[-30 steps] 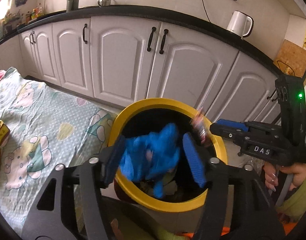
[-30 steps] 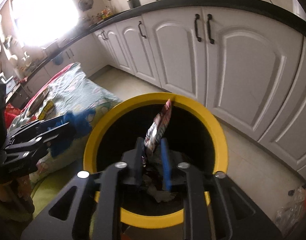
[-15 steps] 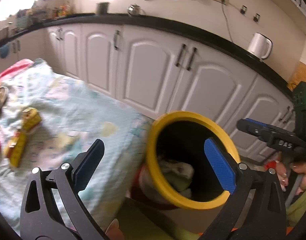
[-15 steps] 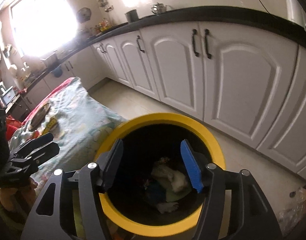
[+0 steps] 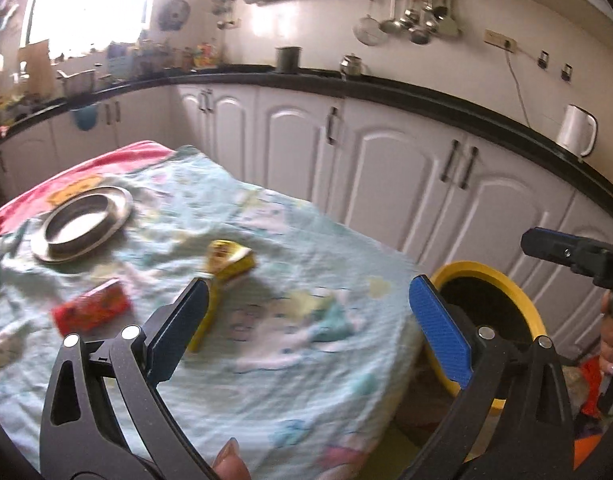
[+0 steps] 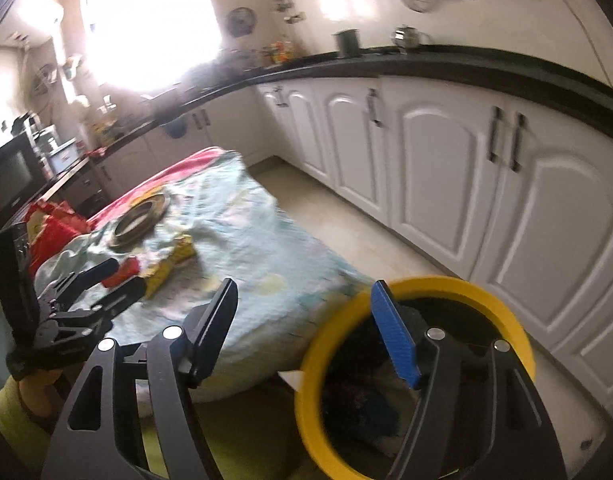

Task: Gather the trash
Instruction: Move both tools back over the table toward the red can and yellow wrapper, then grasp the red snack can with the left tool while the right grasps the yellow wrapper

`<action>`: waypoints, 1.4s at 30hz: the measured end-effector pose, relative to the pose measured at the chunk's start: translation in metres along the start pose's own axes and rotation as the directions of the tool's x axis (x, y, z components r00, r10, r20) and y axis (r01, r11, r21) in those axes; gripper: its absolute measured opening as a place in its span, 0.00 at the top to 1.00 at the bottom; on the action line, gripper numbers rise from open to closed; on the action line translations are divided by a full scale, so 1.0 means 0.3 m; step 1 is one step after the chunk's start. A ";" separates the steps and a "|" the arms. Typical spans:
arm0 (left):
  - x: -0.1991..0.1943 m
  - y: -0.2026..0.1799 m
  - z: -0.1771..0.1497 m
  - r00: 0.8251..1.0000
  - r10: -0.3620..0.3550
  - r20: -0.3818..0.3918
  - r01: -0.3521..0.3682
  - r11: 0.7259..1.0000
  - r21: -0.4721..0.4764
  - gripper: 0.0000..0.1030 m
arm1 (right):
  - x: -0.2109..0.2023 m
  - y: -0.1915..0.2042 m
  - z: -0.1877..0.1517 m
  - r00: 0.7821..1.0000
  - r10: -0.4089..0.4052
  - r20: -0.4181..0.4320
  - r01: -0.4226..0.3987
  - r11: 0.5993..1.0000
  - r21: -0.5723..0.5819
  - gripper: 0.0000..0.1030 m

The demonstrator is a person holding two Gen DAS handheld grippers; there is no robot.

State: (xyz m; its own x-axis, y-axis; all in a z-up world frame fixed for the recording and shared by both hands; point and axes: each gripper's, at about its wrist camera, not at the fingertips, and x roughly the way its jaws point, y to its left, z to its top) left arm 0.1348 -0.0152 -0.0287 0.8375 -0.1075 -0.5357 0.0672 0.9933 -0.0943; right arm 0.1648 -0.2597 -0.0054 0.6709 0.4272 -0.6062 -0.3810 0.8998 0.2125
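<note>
A yellow-rimmed black bin (image 5: 491,276) (image 6: 458,284) stands on the floor beside a low table under a pale blue patterned cloth (image 5: 290,360) (image 6: 258,256). Crumpled trash lies inside the bin. On the cloth lie a yellow wrapper (image 5: 226,264) (image 6: 174,262) and a red packet (image 5: 91,310) (image 6: 124,272). My left gripper (image 5: 308,320) hangs wide open and empty over the cloth, the yellow wrapper just past its left fingertip. My right gripper (image 6: 304,324) is opening, nothing between its jaws, at the bin's left rim. The right gripper's tip (image 5: 562,250) shows in the left wrist view.
A steel plate (image 5: 82,222) (image 6: 140,218) sits further back on the cloth. White cabinets (image 5: 394,184) under a black counter run behind the table and bin. A white kettle (image 5: 576,130) stands on the counter. A person's hand (image 5: 610,340) holds the right gripper.
The left gripper let a blue crumpled piece fall into the bin, the right a snack wrapper. Both opened. Both views swung left from the bin toward the table.
</note>
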 end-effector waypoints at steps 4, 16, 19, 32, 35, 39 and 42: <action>-0.026 0.093 -0.001 0.999 0.042 0.011 -0.041 0.999 -0.026 0.11 | 0.042 0.113 0.043 0.999 0.047 -0.002 -0.047 0.998 -0.045 0.33; -0.064 0.393 -0.018 0.983 0.184 -0.002 -0.184 0.981 -0.058 0.11 | 0.229 0.391 0.094 0.989 0.130 -0.074 -0.139 0.981 -0.138 0.30; -0.058 0.457 -0.021 0.977 0.210 -0.023 -0.211 0.976 -0.054 0.11 | 0.295 0.433 0.093 0.985 0.136 -0.107 -0.150 0.979 -0.137 0.30; 0.034 0.633 -0.041 0.977 0.172 -0.125 -0.175 0.984 -0.020 0.11 | 0.633 0.554 0.086 0.957 0.124 -0.262 -0.142 0.988 -0.051 0.30; 0.072 0.657 -0.051 0.975 0.152 -0.162 -0.154 0.988 0.000 0.11 | 0.697 0.575 0.079 0.949 0.116 -0.292 -0.132 0.991 -0.035 0.30; 0.112 0.674 -0.056 0.972 0.130 -0.194 -0.130 0.991 0.013 0.11 | 0.760 0.581 0.077 0.940 0.112 -0.323 -0.120 0.993 -0.005 0.30; 0.141 0.670 -0.052 0.970 0.114 -0.214 -0.110 0.994 0.031 0.11 | 0.804 0.586 0.070 0.930 0.107 -0.351 -0.112 0.994 0.006 0.30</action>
State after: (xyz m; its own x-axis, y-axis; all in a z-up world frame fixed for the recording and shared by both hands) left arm 0.1752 0.1792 -0.0834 0.7043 -0.0006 -0.7099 -0.0084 0.9999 -0.0092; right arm 0.2730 0.0034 -0.0981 0.3603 0.4623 -0.8102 -0.4500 0.8470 0.2831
